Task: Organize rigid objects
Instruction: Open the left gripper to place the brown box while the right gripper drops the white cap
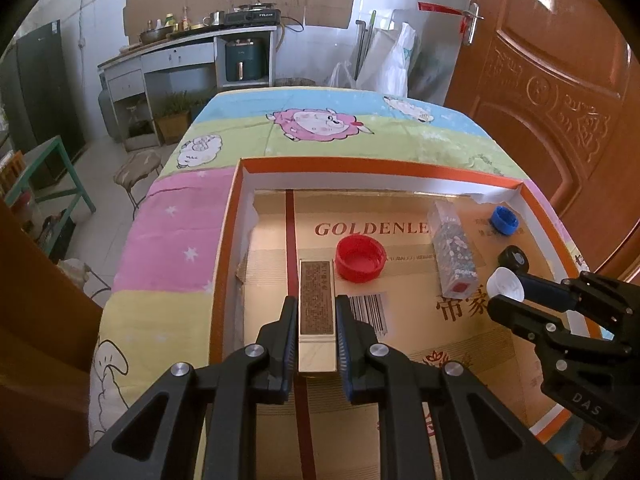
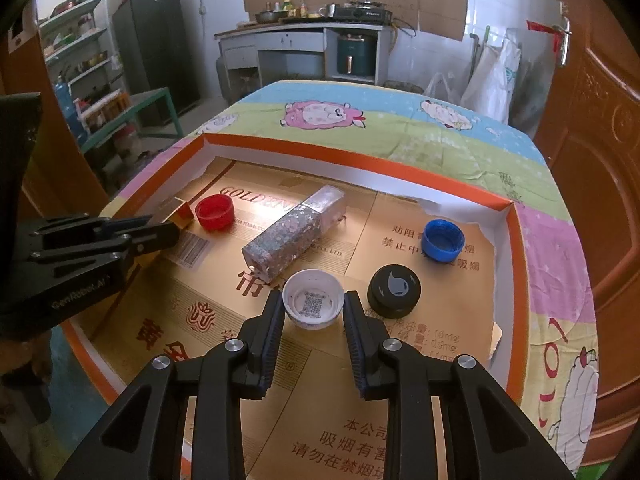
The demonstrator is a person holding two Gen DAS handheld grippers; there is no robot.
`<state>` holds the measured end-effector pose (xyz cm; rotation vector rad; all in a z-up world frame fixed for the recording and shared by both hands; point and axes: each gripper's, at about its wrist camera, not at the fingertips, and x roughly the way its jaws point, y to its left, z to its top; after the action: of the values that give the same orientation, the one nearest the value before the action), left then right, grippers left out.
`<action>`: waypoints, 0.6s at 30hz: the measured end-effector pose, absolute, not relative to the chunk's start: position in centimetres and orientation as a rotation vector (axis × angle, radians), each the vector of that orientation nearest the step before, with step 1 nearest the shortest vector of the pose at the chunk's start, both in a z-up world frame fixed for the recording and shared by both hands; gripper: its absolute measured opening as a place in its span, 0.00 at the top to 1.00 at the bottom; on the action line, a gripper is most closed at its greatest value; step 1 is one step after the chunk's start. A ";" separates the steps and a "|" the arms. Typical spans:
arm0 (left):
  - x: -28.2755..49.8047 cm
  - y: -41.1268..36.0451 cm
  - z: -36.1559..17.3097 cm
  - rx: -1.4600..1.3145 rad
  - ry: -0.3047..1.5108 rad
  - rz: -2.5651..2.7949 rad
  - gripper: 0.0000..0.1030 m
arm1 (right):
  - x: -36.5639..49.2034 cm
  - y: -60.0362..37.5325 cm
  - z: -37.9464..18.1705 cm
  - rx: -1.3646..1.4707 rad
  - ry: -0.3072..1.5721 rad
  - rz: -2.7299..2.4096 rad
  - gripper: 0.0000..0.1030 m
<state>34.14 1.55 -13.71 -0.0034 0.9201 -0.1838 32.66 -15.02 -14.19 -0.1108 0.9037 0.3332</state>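
Note:
A shallow orange-rimmed tray (image 1: 228, 240) (image 2: 508, 216) lined with gold cardboard lies on the cartoon-sheep cloth. My left gripper (image 1: 316, 310) (image 2: 168, 222) is shut on a long gold box (image 1: 317, 312) (image 2: 178, 210) at the tray's left. My right gripper (image 2: 314, 306) (image 1: 502, 290) is shut on a white cap (image 2: 313, 298) (image 1: 506, 284), open side up. A red cap (image 1: 361, 258) (image 2: 215, 211) lies just beyond the gold box. A glittery clear box (image 1: 454, 252) (image 2: 294, 232) lies in the middle. A black cap (image 2: 394, 290) (image 1: 514, 258) and a blue cap (image 2: 443, 239) (image 1: 503, 219) sit to the right.
The table (image 1: 304, 120) stands in a kitchen, with a wooden door (image 1: 560, 100) close on the right. A stool (image 1: 138, 168) and a green table (image 1: 48, 168) stand on the floor to the left. Far back are a counter with a stove (image 1: 252, 16) and a dark fridge (image 2: 156, 48).

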 end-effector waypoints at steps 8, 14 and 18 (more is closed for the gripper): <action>34.3 1.6 -14.0 -0.005 0.924 -0.182 0.81 | 32.8 -14.8 -14.8 -0.119 0.914 0.329 0.68; 34.0 2.0 -13.7 -0.030 0.909 -0.201 0.59 | 32.8 -14.9 -14.8 -0.107 0.912 0.326 0.56; 33.6 1.9 -13.4 -0.029 0.902 -0.203 0.58 | 32.4 -15.2 -14.4 -0.087 0.902 0.327 0.56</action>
<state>33.57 1.85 -13.37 -0.0289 0.9018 -0.2032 32.38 -15.15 -14.38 -0.0872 0.9020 0.3271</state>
